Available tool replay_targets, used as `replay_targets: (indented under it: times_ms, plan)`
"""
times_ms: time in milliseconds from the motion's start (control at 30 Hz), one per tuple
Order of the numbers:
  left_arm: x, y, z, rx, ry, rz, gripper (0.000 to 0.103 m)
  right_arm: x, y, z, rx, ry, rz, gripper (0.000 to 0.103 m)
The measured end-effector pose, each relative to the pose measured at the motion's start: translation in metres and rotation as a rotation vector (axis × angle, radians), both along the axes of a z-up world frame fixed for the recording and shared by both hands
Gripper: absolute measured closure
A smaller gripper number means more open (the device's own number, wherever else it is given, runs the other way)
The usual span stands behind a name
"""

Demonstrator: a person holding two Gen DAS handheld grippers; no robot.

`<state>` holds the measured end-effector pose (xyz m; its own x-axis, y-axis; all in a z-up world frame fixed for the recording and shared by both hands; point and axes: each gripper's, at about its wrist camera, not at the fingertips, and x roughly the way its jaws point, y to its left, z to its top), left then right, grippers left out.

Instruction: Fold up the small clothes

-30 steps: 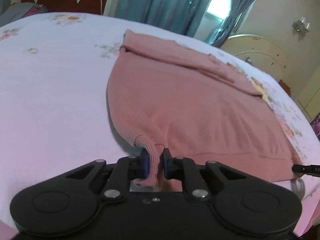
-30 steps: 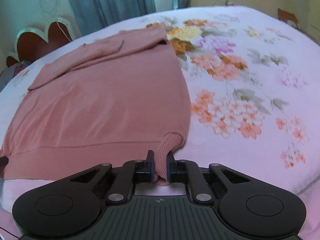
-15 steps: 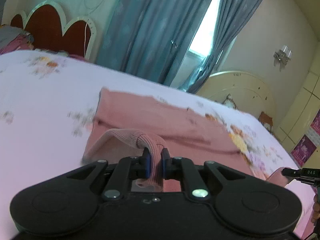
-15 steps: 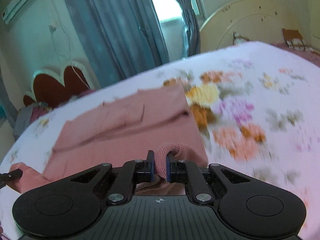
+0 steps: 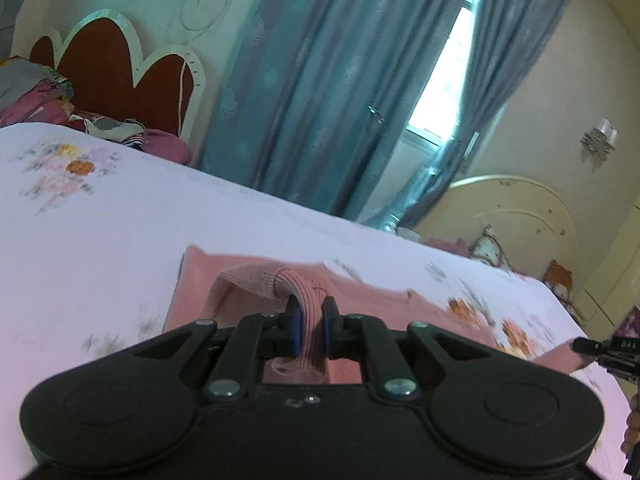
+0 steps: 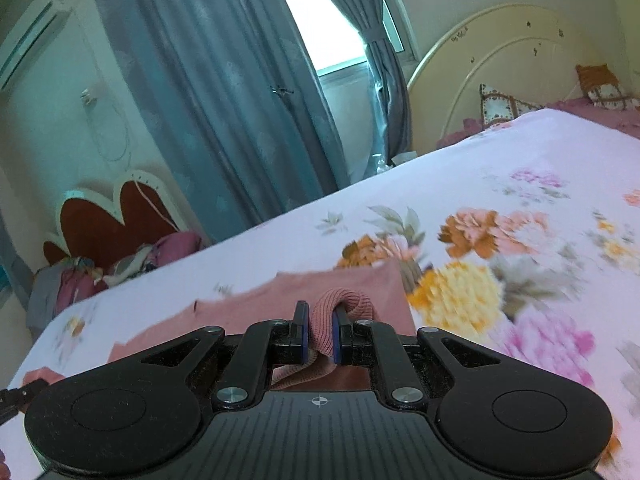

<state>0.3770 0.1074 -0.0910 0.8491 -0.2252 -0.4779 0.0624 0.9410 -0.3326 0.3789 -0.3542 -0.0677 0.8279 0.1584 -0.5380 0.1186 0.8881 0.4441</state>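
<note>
We have the left gripper point(image 5: 307, 328) clamped on one ribbed hem corner of the pink sweater point(image 5: 256, 280), the knit bunched between its blue pads point(image 5: 295, 330) and a little of it hanging out behind them toward the camera; we hold it at the corner because, as we judge it, a fold that carries the hem up to the shoulders needs both bottom corners lifted at once. Our right gripper point(image 6: 320, 336) is pinched the same way on the other hem corner, a loop of ribbed knit arching over its right pad point(image 6: 336, 338). Taking the sweater as our landmark, each tool sits at its near edge, with the held corners raised off the flowered bedsheet point(image 5: 100, 232) and curled forward over the body of the garment. Just beyond the grippers, the rest of the sweater lies flat on the sheet, its far edge toward the blue curtains point(image 5: 320, 80). In the left view our right gripper's tip point(image 5: 588, 346) shows to the sweater's right with pink cloth in it. Farther off stands the red scalloped headboard point(image 5: 108, 72).
</note>
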Motion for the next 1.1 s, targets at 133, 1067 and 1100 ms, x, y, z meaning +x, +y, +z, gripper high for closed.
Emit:
replay_targets:
  times_ms: [133,1067,1100]
  plan:
    - [0.046,-0.006,-0.004,0.011,0.024,0.041,0.093,0.052,-0.009,-0.013,0.015,0.027,-0.004,0.093]
    - [0.130,0.027,-0.047,0.140,0.226,0.130,0.039,0.163,-0.027,-0.086,-0.079,0.121,0.108,0.020]
    - [0.133,0.024,-0.050,0.150,0.227,0.111,0.039,0.163,-0.024,-0.089,-0.098,0.124,0.126,0.020]
